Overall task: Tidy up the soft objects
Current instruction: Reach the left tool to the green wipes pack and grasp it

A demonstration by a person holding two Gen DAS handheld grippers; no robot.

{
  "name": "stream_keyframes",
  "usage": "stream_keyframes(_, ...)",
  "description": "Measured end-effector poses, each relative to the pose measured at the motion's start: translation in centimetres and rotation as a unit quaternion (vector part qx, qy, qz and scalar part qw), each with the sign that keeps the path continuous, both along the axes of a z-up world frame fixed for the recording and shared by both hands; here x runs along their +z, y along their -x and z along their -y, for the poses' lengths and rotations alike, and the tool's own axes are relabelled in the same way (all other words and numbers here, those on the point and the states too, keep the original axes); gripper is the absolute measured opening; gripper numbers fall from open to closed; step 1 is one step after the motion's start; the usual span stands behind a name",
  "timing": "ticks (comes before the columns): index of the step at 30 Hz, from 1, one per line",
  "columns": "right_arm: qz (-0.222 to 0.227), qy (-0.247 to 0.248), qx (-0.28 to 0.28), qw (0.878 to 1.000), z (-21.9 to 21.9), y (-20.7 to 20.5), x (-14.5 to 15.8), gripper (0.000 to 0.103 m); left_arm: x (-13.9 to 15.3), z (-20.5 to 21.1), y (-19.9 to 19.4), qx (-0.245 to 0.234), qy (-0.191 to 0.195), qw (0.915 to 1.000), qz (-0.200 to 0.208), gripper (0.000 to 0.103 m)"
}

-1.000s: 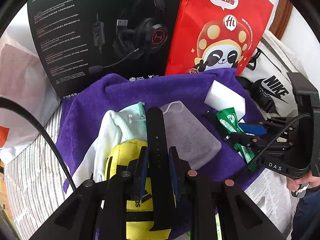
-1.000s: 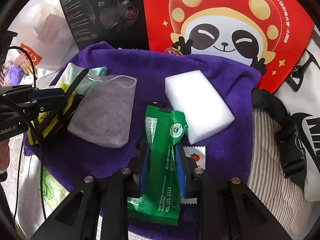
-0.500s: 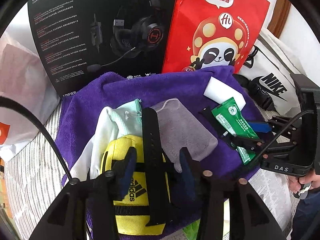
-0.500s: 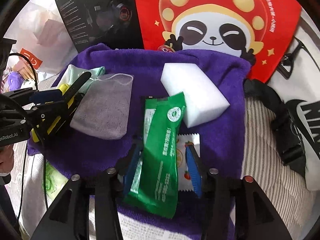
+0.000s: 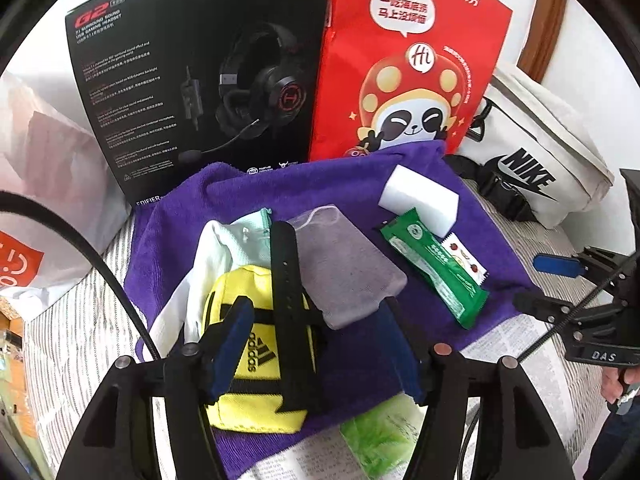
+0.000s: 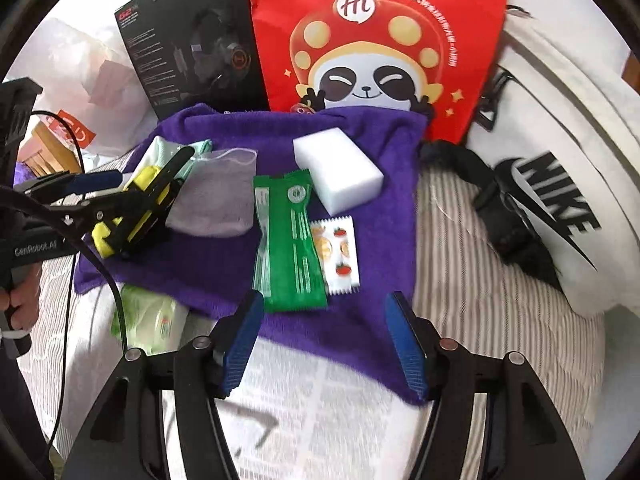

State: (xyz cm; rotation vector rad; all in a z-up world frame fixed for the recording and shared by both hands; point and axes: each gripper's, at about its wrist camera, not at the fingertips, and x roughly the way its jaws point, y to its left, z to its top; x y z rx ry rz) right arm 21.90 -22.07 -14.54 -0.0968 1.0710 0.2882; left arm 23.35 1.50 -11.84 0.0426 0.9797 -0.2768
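A purple towel (image 5: 248, 196) lay spread over a striped bedcover (image 6: 488, 304), and everything else is placed here against that towel. On its left part sat a yellow pouch (image 5: 248, 344) with a black strap (image 5: 286, 280) lying lengthwise across it; a white and mint cloth (image 5: 216, 248) lay just beside the pouch at the towel's left edge, and a grey mesh bag (image 5: 344, 264) touched the strap on the other side. The left gripper (image 5: 316, 344) hovered over the pouch with its jaws opening, the strap and pouch between the blue pads but no pad pressing on them. Toward the towel's right part a white sponge block (image 6: 336, 168) lay near the back edge, with a green sachet (image 6: 292, 240) in front of it and a small white sachet printed with fruit (image 6: 340, 256) just beside the green one. The right gripper (image 6: 324, 344) stood at the towel's front edge, its jaws opening, with only towel and newspaper between them and the green sachet lying free beyond the tips. Behind the towel stood a black headset box (image 5: 192, 80) and a red panda bag (image 5: 408, 72); a white Nike bag (image 6: 560, 160) lay off the towel's right side, and a green packet (image 6: 152, 316) poked out at its front left corner.
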Motion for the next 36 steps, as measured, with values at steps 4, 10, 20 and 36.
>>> stream_keyframes(4,0.004,0.003,-0.006,1.000,0.4,1.7,0.5,0.063,0.5,0.5,1.2,-0.008,-0.002,1.0000,0.004,0.068)
stream_keyframes(10,0.003,0.003,-0.012,1.000,1.0,4.9,0.3,0.063,1.2,1.5,4.0,-0.024,-0.010,0.9996,0.011,0.073)
stream_keyframes(20,-0.016,-0.027,-0.019,0.999,2.0,8.8,-1.7,0.065,-0.9,2.2,8.1,-0.027,-0.005,0.9996,-0.009,0.078)
stream_keyframes(36,-0.027,-0.053,-0.032,0.998,4.2,11.8,-2.7,0.065,-5.2,5.5,5.9,0.064,-0.014,0.9961,-0.059,0.080)
